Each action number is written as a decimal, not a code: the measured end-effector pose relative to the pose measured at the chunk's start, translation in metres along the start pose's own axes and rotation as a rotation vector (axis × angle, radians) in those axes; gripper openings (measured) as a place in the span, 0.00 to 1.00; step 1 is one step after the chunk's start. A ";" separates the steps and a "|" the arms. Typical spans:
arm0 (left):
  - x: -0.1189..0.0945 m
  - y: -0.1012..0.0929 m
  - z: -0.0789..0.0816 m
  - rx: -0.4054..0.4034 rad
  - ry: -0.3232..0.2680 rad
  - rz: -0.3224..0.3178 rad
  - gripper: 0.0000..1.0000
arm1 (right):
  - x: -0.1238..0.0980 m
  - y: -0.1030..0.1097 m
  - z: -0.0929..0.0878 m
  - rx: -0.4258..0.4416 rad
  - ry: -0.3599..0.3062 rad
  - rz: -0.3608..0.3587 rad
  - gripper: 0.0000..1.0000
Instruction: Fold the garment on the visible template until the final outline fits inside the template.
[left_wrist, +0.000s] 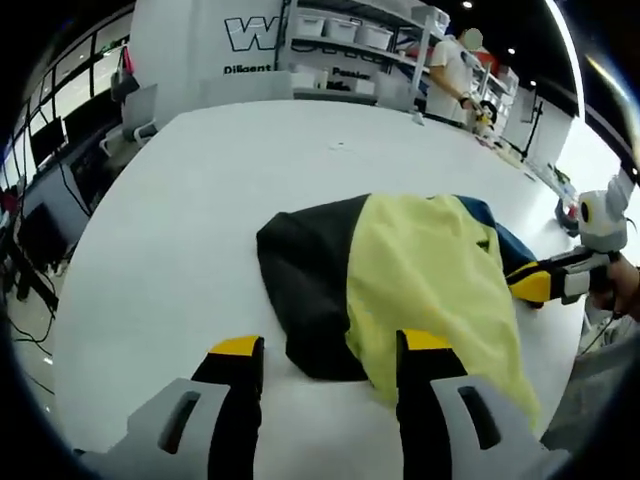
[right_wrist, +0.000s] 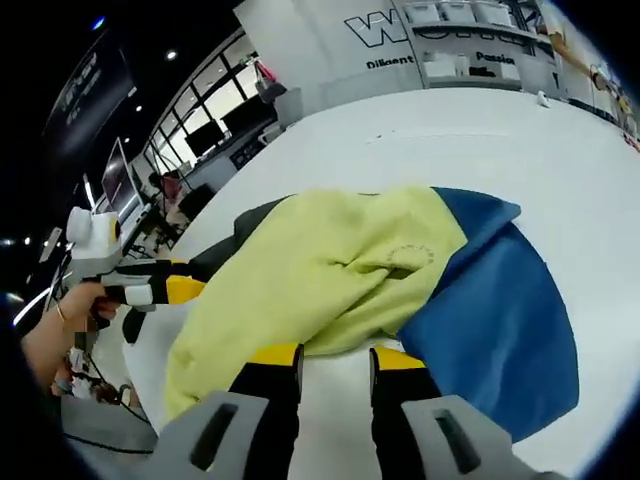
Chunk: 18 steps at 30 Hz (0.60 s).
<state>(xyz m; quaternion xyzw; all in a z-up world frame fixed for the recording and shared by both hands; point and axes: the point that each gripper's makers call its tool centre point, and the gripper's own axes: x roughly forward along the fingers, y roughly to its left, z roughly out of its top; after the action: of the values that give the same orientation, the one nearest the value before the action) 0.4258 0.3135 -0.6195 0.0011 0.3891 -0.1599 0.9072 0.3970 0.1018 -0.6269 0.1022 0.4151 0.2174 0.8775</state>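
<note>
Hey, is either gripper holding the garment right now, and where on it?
Neither: both grippers, left and right, are open, jaws at the yellow garment edge.

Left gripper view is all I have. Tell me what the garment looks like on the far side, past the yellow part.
Observer: In the right gripper view, the garment has a broad blue panel spread flat on the white table, beside the yellow section.
Operator: Report where the right gripper's jaws stand.
Observer: The right gripper has its jaws slightly apart at the yellow fabric's near edge, with bare table showing between them.
Operator: Now describe any marking on the yellow.
Observer: There is a small ring of faint print near the middle of the yellow, too small to read.
</note>
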 end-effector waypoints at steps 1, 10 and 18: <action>0.001 0.002 0.000 0.002 -0.003 0.004 0.46 | 0.002 -0.001 0.001 0.006 0.001 -0.006 0.20; 0.012 0.011 0.001 -0.009 0.021 0.017 0.28 | 0.013 -0.004 -0.002 0.011 0.015 -0.039 0.08; 0.019 0.020 0.001 0.075 0.045 0.060 0.00 | 0.008 -0.012 -0.001 -0.038 0.030 -0.052 0.00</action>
<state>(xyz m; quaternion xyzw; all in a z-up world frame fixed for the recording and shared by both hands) 0.4448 0.3263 -0.6345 0.0506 0.4027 -0.1470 0.9021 0.4040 0.0948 -0.6369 0.0713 0.4265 0.2039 0.8783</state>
